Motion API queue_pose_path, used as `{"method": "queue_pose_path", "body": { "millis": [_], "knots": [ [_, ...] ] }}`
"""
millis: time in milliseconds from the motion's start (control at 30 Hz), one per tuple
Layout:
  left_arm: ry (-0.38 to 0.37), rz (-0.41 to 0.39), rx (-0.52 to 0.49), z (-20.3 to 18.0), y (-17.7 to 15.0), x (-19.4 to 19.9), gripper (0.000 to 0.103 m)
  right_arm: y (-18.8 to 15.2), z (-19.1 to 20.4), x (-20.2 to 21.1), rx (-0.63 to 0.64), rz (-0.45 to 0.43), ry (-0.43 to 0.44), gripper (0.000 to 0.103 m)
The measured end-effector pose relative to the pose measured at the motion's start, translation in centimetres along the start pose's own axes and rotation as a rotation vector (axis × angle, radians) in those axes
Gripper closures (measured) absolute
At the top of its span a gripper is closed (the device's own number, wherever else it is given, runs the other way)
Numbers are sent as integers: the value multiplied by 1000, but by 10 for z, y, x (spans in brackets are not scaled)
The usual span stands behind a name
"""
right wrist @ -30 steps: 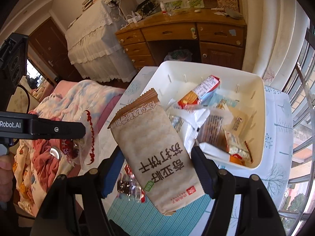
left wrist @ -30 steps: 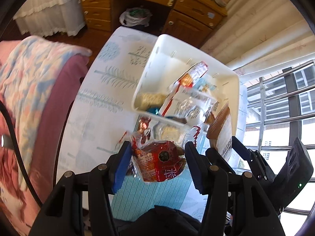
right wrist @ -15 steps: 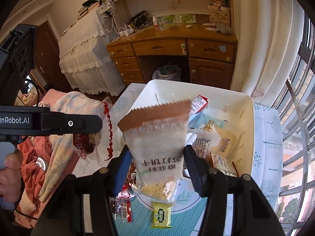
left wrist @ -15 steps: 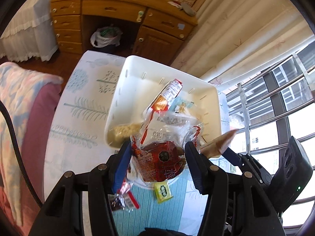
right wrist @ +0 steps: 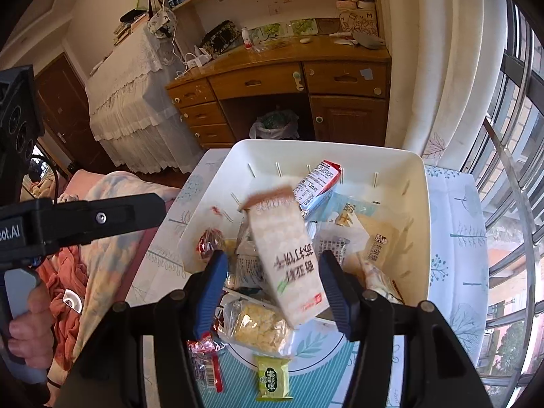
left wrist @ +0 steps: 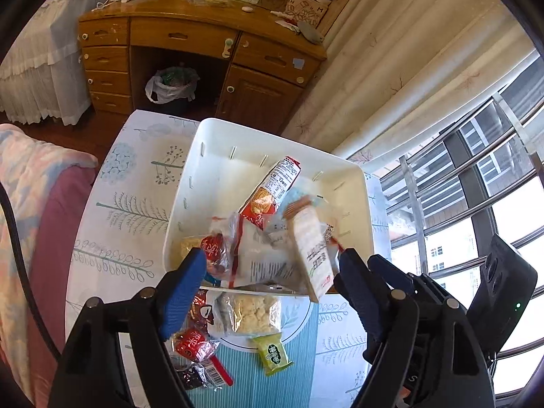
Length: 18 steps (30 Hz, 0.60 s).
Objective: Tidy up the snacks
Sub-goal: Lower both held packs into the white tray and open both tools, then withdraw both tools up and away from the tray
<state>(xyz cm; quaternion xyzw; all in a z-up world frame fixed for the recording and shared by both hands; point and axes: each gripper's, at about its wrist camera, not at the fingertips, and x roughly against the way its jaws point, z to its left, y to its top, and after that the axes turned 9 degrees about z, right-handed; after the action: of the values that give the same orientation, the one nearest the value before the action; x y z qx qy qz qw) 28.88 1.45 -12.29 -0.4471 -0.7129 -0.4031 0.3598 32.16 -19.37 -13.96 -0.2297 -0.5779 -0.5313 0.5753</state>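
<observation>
Bedroom scene: wooden desk at the back with a bagged waste bin in its kneehole, pale curtains and a barred window on the right, blanket-covered bed on the left. Near the cameras is a table with a leaf-print cloth carrying a white bin half full of snack packets.

Left claw: jaws opening, nothing pressed between the blue pads. A red-printed clear packet sits just past its left finger, over the bin's near-left corner, blurred, no pad contact visible.

Right claw: jaws opening. The tall beige cracker bag with a brown top stands tilted between the fingers, over the bin's near rim, motion-blurred. Pads look apart from its sides; whether its bottom edge rests on anything I cannot tell. A person's hand holding the left claw's grip shows at the left of the right wrist view.

In the bin: red-and-white biscuit packet leaning toward the far wall, light blue packet, tan pouch, several clear wrappers.

Still on the table in front of the bin: clear bag of pale puffed pieces, small green packet, red candy wrappers and a barcode-labelled wrapper.
</observation>
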Motion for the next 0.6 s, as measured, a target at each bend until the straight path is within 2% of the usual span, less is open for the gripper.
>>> {"method": "queue_pose_path", "body": {
  "millis": [300, 600],
  "knots": [
    [38, -43, 31, -16, -24, 20, 24, -12, -8, 25, 14, -25, 25, 35],
    [80, -80, 63, -33, -71, 46, 24, -36, -12, 56, 45, -47, 69, 28]
  ]
}}
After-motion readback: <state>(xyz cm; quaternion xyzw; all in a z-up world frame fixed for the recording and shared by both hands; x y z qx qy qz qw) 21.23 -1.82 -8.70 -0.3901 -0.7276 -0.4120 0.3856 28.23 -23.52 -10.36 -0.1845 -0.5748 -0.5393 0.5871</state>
